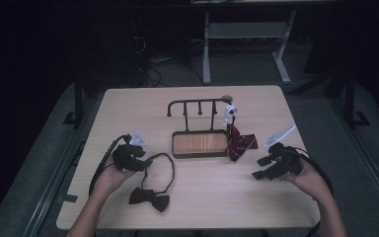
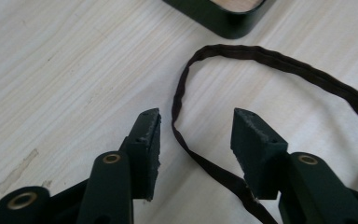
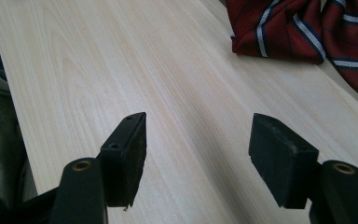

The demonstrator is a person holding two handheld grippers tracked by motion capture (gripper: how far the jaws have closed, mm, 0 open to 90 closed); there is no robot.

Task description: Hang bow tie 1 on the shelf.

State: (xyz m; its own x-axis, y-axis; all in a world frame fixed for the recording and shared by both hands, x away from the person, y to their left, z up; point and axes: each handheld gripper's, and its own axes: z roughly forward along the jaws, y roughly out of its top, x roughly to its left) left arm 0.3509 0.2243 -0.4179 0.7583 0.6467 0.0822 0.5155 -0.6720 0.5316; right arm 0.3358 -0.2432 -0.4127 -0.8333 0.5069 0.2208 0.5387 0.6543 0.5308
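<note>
Left gripper (image 2: 196, 135): jaws apart, holding nothing; the strap (image 2: 182, 112) of the dark bow tie (image 1: 149, 197) runs on the table (image 1: 227, 197) between the 2 jaws
Right gripper (image 3: 198, 140): jaws wide apart, nothing between them, over bare wood
Striped red tie (image 1: 239, 143): beside the right end of the black tray (image 1: 200, 144)
Rack (image 1: 197, 106): upright behind the tray
</note>
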